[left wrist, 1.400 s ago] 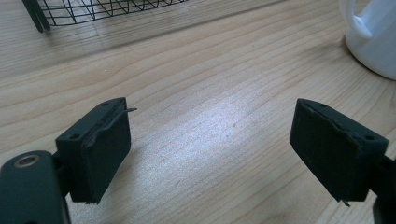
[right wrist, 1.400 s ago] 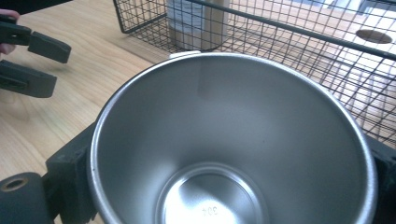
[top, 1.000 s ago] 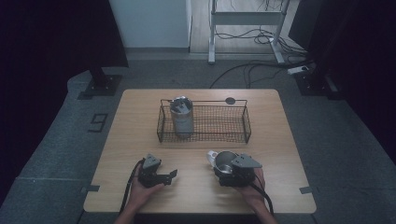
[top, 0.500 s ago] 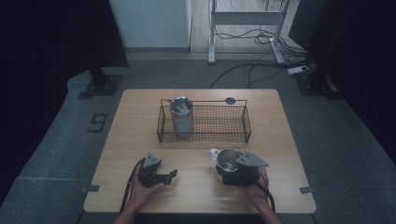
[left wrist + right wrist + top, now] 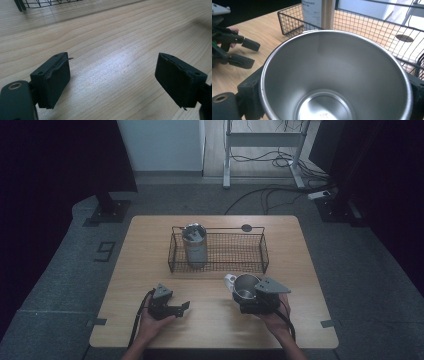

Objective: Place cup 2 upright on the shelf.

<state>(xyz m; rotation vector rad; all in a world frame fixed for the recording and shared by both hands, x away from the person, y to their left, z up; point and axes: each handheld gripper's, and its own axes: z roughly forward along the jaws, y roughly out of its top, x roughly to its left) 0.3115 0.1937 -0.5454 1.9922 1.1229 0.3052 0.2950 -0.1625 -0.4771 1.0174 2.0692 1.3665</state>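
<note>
A shiny steel cup [image 5: 244, 285] with a white part at its left side is tipped, its mouth towards the camera in the right gripper view [image 5: 332, 75]. My right gripper [image 5: 244, 295] is shut on it just above the table, in front of the wire basket [image 5: 218, 268]. The jaws press the cup's sides from left and right. A grey metal canister [image 5: 194, 245] stands upright in the basket's left end. My left gripper [image 5: 183, 308] rests low at the front left, open, with bare wood between its pads [image 5: 53, 80].
The black wire basket [image 5: 367, 27] sits mid-table, its right part holding nothing. A dark round disc [image 5: 246, 227] lies in the tabletop behind it. From the right gripper view the left gripper [image 5: 249, 53] shows at the far left. Dark floor, cables and stands surround the table [image 5: 150, 240].
The right gripper has lifted the steel cup slightly off the table. The left hand has stayed where it was.
</note>
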